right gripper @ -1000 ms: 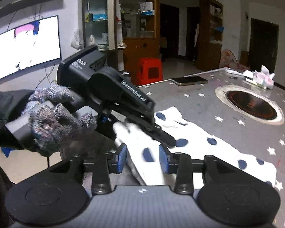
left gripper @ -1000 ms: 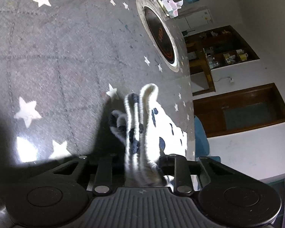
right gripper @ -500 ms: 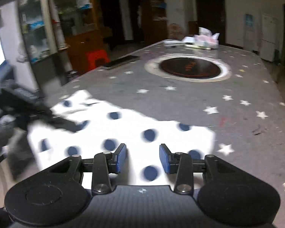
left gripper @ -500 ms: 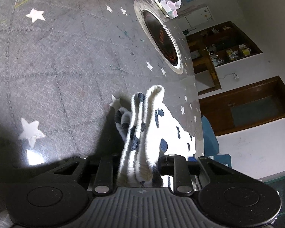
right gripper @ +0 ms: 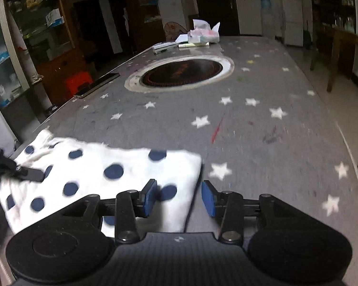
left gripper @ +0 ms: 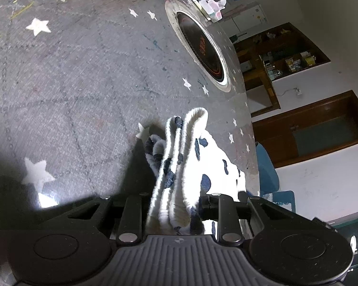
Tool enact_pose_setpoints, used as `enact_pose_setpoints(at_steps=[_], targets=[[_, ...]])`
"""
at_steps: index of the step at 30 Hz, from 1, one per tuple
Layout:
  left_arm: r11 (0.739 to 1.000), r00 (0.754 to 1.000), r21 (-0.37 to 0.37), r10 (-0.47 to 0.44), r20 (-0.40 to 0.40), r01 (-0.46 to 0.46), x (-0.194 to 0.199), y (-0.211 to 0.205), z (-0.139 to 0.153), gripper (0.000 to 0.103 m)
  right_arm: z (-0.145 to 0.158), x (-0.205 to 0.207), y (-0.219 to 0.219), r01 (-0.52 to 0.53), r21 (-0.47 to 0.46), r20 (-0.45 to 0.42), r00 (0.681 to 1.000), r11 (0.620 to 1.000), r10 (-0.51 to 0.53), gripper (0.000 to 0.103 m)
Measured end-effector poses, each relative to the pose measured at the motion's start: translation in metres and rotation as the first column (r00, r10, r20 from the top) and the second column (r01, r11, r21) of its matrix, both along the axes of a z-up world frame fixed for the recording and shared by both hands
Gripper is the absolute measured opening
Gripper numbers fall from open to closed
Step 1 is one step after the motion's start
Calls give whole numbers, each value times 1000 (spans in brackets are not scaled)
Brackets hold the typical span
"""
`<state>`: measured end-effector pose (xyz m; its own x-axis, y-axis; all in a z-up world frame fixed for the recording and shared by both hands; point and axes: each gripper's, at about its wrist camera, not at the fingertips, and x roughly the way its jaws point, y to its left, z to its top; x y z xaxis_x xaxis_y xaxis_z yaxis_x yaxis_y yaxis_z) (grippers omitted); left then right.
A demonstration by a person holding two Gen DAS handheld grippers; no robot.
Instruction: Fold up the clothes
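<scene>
White fleece with navy polka dots, a soft garment (right gripper: pixel 112 169), lies spread across the near left part of the grey star-printed tablecloth (right gripper: pixel 250 131). The left gripper (left gripper: pixel 176 205) has its jaws drawn in close on a bunched, folded edge of the fleece, which stands up in thick ridges between the fingers. In the right wrist view that same gripper's dark fingertip rests on the cloth's left end. The right gripper (right gripper: pixel 179 196) hovers over the garment's right corner, jaws partly apart and just now opening a little wider; the corner sits between the blue pads (right gripper: pixel 150 195), which press on nothing. Farther back, a round black cooktop with a pale metal rim (right gripper: pixel 181 72) is set into the table.
</scene>
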<state>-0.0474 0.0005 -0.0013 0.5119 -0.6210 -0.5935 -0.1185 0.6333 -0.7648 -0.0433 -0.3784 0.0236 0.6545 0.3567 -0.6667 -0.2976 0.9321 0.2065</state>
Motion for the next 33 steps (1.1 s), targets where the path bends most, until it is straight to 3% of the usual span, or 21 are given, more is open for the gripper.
enact_pose_setpoints(at_steps=[5,7,11,24,33], targets=[[999,1000,40,-20,12,20,8,-7,5,28,-1,-12,-1,1,69,-4,1000,998,0,41],[998,999,59,-31,22,30,12,-11,10,28,-1,-15,0,9,78,11,1000,997,-9,21],[994,997,91,-56,47,52,24,-21,20,27,3,-13,-7,51,86,27,998,995,-54,10],[977,981,145,-170,92,156,84,-87,37,27,28,17,-49,158,52,106,981,986,-162,5],[963,963,173,-233,137,208,127,-139,46,27,28,59,-86,247,11,107,963,969,-246,5]])
